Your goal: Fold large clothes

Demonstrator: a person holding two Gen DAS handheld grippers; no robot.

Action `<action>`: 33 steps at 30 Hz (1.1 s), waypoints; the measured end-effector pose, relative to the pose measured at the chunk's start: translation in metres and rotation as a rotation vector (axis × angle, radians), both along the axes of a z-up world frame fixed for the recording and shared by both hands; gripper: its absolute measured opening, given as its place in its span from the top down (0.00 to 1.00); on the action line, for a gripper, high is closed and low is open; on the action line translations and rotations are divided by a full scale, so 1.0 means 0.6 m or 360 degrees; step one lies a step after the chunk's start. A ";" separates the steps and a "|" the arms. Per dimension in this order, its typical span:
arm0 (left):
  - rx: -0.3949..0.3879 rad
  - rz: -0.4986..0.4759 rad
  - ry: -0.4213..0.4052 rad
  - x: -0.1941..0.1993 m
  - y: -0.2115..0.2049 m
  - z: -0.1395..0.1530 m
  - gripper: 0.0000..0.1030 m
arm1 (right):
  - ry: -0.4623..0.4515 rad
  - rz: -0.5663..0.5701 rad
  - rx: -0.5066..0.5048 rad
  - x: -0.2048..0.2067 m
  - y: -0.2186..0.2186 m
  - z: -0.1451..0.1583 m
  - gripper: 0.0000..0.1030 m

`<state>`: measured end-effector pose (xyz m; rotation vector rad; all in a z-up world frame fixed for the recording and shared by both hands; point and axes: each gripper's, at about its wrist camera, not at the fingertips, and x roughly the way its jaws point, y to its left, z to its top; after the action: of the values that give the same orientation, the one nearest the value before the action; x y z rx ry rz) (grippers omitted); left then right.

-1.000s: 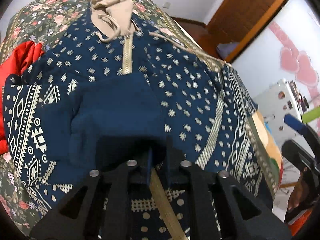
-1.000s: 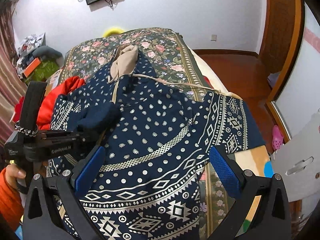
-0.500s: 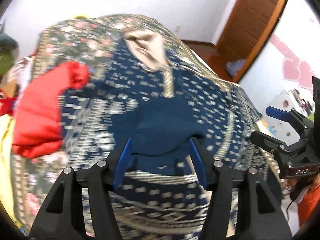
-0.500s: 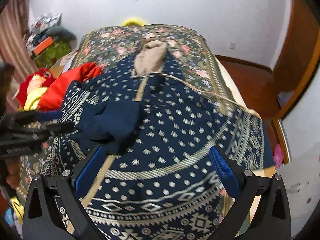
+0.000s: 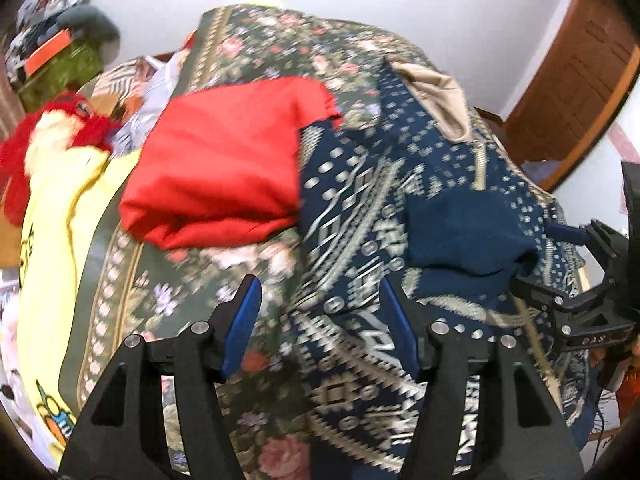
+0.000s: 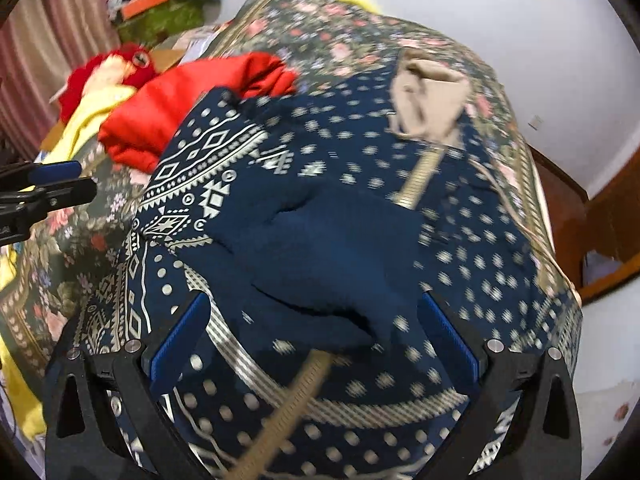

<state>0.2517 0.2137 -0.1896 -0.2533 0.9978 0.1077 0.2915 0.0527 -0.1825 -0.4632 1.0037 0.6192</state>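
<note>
The navy patterned jacket (image 6: 460,240) lies spread on the bed (image 5: 192,300), filling the middle and right of both views. One sleeve (image 6: 320,256) is already folded across the chest; the other sleeve and body folds seem left. The left gripper (image 5: 320,326) has just opened and holds nothing; the right gripper (image 6: 316,340) fingers stand apart, empty. A red garment (image 5: 224,168) lies at upper left.

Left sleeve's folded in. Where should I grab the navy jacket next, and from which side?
Probably the jacket's far side edge, where it drapes over the bed's side: a free edge to pinch. Bring the right gripper over that edge from outside, then carry it toward the zipper, mirroring the folded sleeve.
</note>
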 end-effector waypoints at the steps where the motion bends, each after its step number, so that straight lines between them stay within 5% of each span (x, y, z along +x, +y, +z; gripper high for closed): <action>1: -0.0002 0.0010 0.0011 -0.003 0.005 -0.006 0.42 | 0.0012 0.0018 -0.0023 0.003 0.013 -0.008 0.01; 10: -0.0041 0.0054 0.0077 -0.022 0.030 -0.048 0.42 | 0.0071 0.0062 -0.0178 0.026 0.075 -0.062 0.16; 18: -0.0077 0.0032 0.0112 -0.006 0.017 -0.065 0.42 | 0.0210 0.0134 -0.0094 0.046 0.074 -0.081 0.52; 21: -0.0069 0.0012 0.0118 0.001 0.006 -0.066 0.42 | 0.0190 0.0126 -0.0081 0.047 0.073 -0.073 0.81; 23: -0.0062 -0.0003 0.0116 0.005 -0.002 -0.063 0.42 | 0.0157 0.0108 -0.0049 0.044 0.065 -0.061 0.89; 27: -0.0061 -0.0020 0.0103 0.014 -0.015 -0.054 0.42 | 0.0190 0.0044 0.0126 0.050 0.035 -0.024 0.89; 33: -0.0090 -0.0003 0.0106 0.045 -0.033 -0.051 0.42 | 0.0052 -0.0081 0.0315 0.056 -0.031 0.057 0.89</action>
<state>0.2786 0.1938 -0.2201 -0.3019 1.0683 0.0866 0.3253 0.0342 -0.1481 -0.2531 0.9710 0.6745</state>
